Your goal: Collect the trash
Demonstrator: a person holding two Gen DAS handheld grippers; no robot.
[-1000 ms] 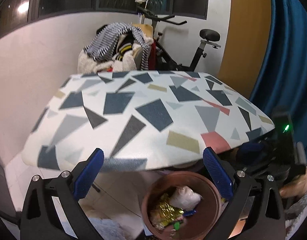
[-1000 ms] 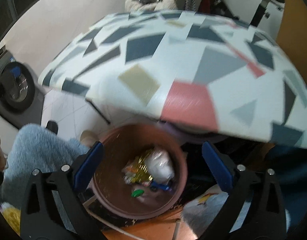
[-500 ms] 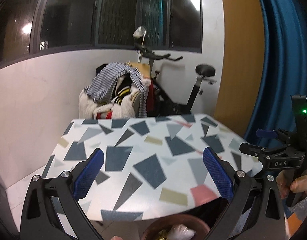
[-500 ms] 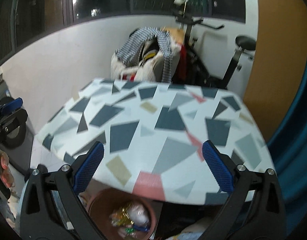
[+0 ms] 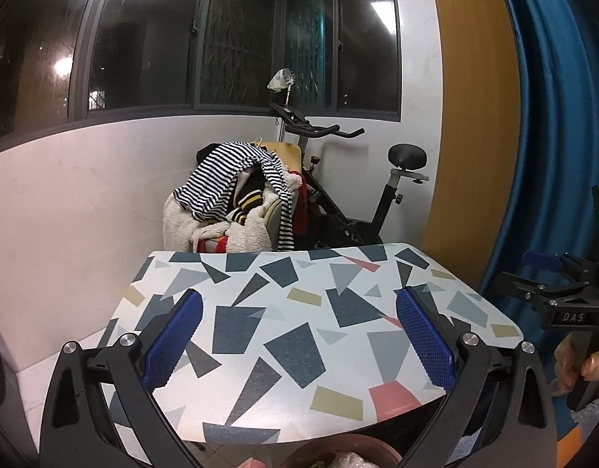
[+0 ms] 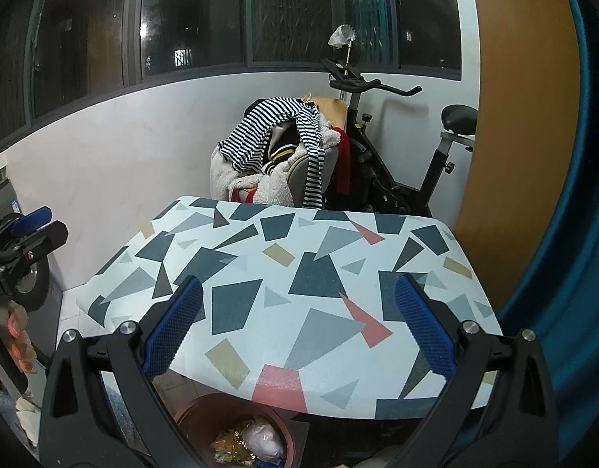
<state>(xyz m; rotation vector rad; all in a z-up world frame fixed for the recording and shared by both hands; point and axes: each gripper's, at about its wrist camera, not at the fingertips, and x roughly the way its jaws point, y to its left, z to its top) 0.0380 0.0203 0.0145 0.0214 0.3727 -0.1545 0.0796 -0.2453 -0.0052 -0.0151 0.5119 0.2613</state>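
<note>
The trash (image 6: 256,442), crumpled wrappers and a whitish wad, lies in the brown bin (image 6: 278,427) on the floor, tucked under the near edge of the surface (image 6: 299,292); in the left wrist view only the bin's rim (image 5: 361,442) shows at the bottom. The patterned top itself carries nothing we can see, so we judge the collecting to be done or nearly so, and the step in hand to be a check for anything missed

Our left gripper (image 5: 299,341) and right gripper (image 6: 299,327) both hang above the near part of the surface with the jaws spread wide and nothing between the blue pads (image 6: 174,327). Each gripper shows at the edge of the other's view, held in a hand (image 5: 572,362), the two well apart

To do this check well, we should sweep both cameras slowly over the whole top, its corners and the floor beside the bin, since the busy pattern of grey, beige and pink shapes could hide a small scrap. The jaws are best left released until something turns up. The clothes pile (image 5: 237,202) and exercise bike (image 5: 361,195) behind the surface are no part of the job
</note>
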